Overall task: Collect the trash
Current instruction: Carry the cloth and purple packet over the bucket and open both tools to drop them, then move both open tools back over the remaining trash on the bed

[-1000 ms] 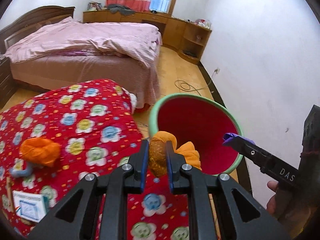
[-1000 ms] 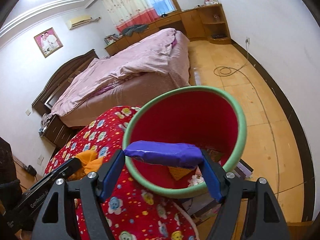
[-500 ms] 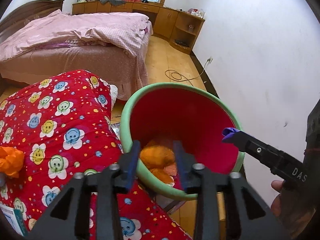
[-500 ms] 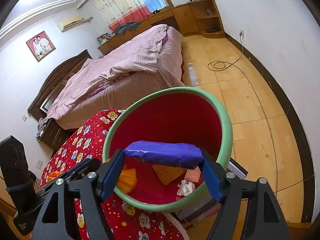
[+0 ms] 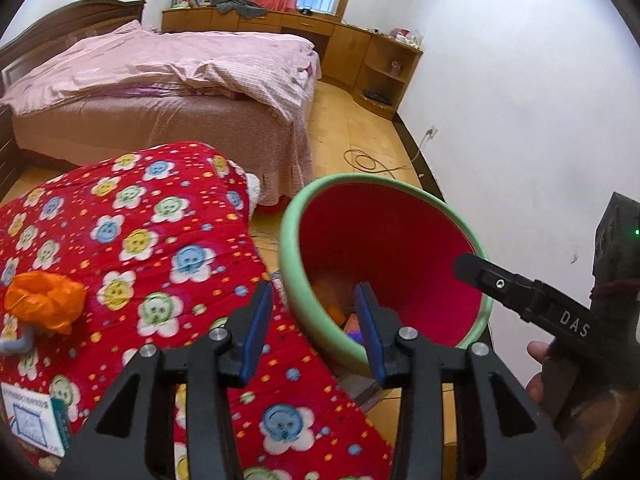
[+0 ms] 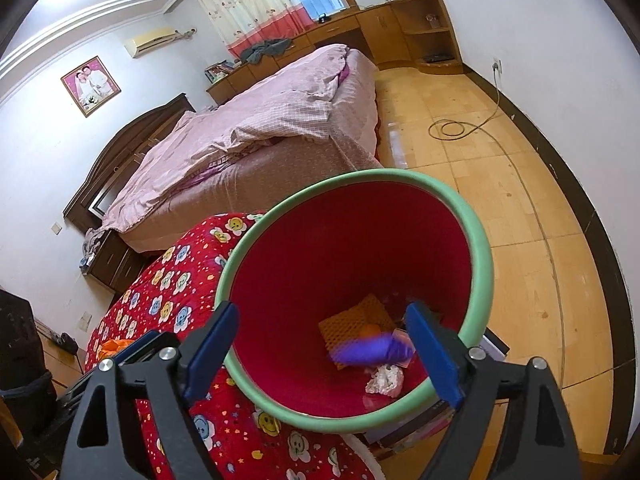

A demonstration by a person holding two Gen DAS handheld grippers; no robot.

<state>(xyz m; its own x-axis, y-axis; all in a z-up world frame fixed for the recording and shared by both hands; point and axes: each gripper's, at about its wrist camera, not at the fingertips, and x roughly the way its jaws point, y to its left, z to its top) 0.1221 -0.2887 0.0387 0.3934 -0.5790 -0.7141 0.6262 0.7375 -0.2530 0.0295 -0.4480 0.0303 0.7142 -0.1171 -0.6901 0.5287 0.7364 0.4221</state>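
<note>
A red bin with a green rim (image 5: 362, 178) (image 6: 478, 240) stands beside the red flowered quilt (image 5: 160, 240). My left gripper (image 5: 312, 300) is open and empty in front of the bin's near rim. An orange wad (image 5: 332, 300) lies inside the bin. My right gripper (image 6: 322, 320) hangs over the bin's mouth with its jaws opening and nothing pressed between them. A blurred purple wrapper (image 6: 370, 352) is below them inside the bin, above a yellow mesh piece (image 6: 356, 320) and a white crumpled paper (image 6: 386, 378). An orange plastic bag (image 5: 46, 302) lies on the quilt at left.
A white and green box (image 5: 32, 416) sits at the quilt's near left corner. A pink bed (image 5: 160, 80) stands behind, with wooden cabinets (image 5: 376, 60) along the far wall. A cable (image 5: 368, 160) coils on the wooden floor. The white wall (image 5: 520, 120) is close on the right.
My left gripper opened and dropped the orange wad into the bin, then drew back. My right gripper let go of the purple wrapper, which now falls into the bin.
</note>
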